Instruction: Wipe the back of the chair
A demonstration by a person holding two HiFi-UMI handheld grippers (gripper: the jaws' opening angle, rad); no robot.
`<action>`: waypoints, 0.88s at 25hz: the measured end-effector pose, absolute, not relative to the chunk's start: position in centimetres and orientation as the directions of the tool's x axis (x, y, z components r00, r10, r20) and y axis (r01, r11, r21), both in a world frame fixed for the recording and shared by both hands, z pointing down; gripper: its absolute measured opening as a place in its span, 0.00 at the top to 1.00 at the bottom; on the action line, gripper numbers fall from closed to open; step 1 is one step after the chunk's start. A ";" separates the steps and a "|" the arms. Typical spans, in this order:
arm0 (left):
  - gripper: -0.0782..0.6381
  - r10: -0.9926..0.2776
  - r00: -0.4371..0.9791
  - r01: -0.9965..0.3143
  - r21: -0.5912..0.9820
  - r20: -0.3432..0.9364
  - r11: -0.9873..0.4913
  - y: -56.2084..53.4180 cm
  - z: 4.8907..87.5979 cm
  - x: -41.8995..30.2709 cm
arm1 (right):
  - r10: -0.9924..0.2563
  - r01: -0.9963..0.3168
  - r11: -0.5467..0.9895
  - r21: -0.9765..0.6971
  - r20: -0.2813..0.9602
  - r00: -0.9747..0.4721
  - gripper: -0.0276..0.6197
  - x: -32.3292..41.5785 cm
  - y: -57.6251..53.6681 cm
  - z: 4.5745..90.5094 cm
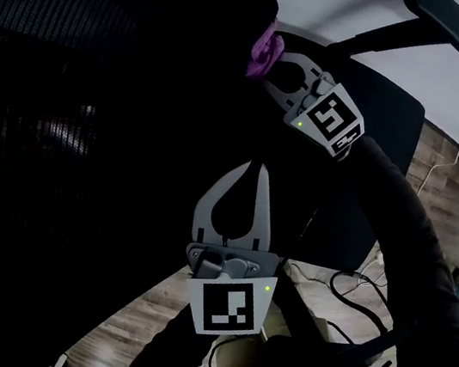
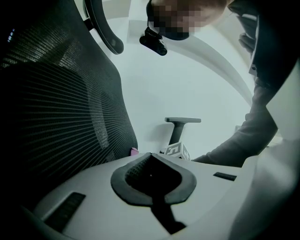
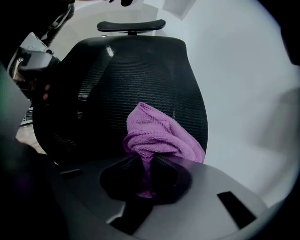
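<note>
The chair's black mesh back point(image 3: 140, 70) fills the right gripper view, with its headrest point(image 3: 131, 26) on top. My right gripper point(image 3: 149, 161) is shut on a bunched purple cloth point(image 3: 159, 136), which rests against the lower mesh. From the head view, the same cloth point(image 1: 260, 51) shows at the right gripper's point(image 1: 271, 56) tips, at the edge of the dark chair back point(image 1: 75, 143). My left gripper point(image 1: 255, 169) hangs lower, jaws together and holding nothing. In the left gripper view its tips point(image 2: 150, 157) sit just right of the mesh point(image 2: 56, 108), apart from it.
An armrest point(image 1: 445, 11) juts out at the upper right above the chair seat point(image 1: 389, 121). Wood floor point(image 1: 456, 184) with cables point(image 1: 352, 288) lies below. The left gripper view shows the other armrest point(image 2: 183, 121), a white wall and a person's sleeve point(image 2: 243, 140).
</note>
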State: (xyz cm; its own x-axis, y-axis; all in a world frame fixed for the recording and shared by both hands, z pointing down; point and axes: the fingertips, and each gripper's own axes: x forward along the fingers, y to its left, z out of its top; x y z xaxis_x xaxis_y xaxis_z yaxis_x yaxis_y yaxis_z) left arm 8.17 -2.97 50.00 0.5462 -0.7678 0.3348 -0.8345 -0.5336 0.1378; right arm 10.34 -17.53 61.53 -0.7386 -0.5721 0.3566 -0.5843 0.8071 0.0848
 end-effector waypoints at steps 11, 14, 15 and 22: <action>0.88 -0.775 0.527 -0.846 0.129 0.348 -0.517 -3.3 49.4 8.6 | -0.579 -0.591 0.803 0.081 0.341 -0.740 0.89 11.0 -18.3 61.1; 0.88 -0.782 0.518 -0.851 0.119 0.345 -0.511 -3.3 49.1 8.6 | -0.578 -0.592 0.803 0.075 0.345 -0.740 0.89 11.2 -18.2 61.3; 0.88 -0.784 0.517 -0.852 0.119 0.343 -0.509 -3.3 49.0 8.5 | -0.578 -0.592 0.802 0.074 0.345 -0.740 0.89 11.1 -18.2 61.3; 0.88 -0.776 0.531 -0.842 0.114 0.340 -0.527 -2.8 48.9 8.1 | -0.572 -0.590 0.805 0.059 0.339 -0.747 0.89 10.8 -18.1 61.1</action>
State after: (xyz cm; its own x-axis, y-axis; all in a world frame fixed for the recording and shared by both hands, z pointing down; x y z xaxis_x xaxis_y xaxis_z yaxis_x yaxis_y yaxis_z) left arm 8.09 -2.82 48.86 0.5311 -0.7760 0.3403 -0.8425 -0.5266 0.1141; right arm 10.76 -18.12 61.08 -0.7471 -0.5720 0.3387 -0.5899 0.8053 0.0590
